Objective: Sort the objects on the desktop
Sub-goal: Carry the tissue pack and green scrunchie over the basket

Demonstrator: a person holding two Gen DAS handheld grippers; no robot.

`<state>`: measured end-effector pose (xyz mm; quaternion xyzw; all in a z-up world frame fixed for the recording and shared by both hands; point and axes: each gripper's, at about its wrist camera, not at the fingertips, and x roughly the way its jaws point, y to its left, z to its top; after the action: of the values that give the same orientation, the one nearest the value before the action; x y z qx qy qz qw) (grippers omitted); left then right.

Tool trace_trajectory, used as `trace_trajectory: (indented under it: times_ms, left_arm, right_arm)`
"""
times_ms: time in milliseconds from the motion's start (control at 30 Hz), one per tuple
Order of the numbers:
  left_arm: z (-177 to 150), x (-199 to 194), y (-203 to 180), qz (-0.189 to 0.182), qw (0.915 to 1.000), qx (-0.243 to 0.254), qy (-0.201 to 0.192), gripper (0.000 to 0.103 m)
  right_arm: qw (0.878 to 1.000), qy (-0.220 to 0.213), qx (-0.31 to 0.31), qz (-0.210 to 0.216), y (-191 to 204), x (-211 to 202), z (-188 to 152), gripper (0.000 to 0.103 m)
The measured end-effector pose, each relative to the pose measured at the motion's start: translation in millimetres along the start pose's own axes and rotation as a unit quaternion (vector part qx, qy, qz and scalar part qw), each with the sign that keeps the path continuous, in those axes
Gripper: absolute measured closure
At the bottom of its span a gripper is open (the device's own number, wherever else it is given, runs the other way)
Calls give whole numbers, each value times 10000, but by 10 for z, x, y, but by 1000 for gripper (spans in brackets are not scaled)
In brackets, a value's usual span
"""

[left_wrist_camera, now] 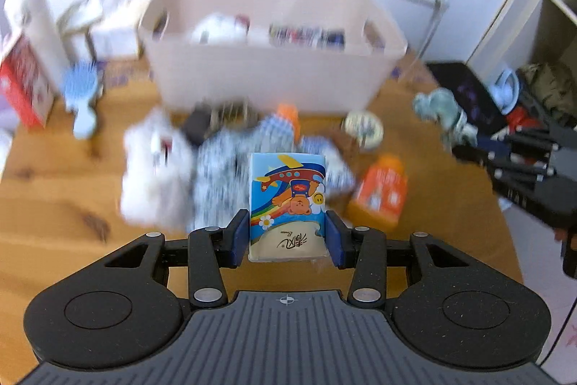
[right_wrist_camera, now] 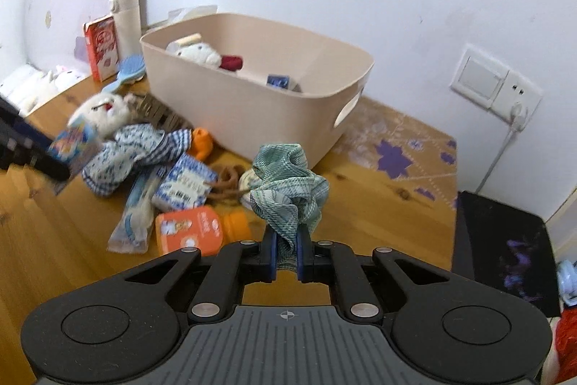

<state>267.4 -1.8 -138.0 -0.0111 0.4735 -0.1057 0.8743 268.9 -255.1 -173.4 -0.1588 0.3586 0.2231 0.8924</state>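
My left gripper is shut on a blue tissue pack with a cartoon bear and holds it above the wooden table; the pack also shows at the left of the right wrist view. My right gripper is shut on a crumpled green checked cloth, lifted over the table in front of the beige storage bin. In the left wrist view the cloth hangs at the right and the bin stands at the back. The bin holds a white plush toy and small items.
A pile lies on the table before the bin: a white plush, a blue checked cloth, an orange bottle, a blue-white packet, a toothbrush pack. A blue hairbrush, red carton and black mat flank it.
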Motion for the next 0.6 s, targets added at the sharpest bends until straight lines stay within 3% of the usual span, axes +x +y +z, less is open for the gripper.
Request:
trace_trajectory:
  times_ms: [433, 600]
  left_arm:
    - [971, 15, -31, 136, 9944, 643, -823, 59]
    - [1238, 181, 10, 215, 9943, 693, -786, 58]
  right_arm:
    - [9975, -657, 78, -241, -123, -22, 620, 93]
    - [9963, -797, 74, -322, -166, 66, 862, 93]
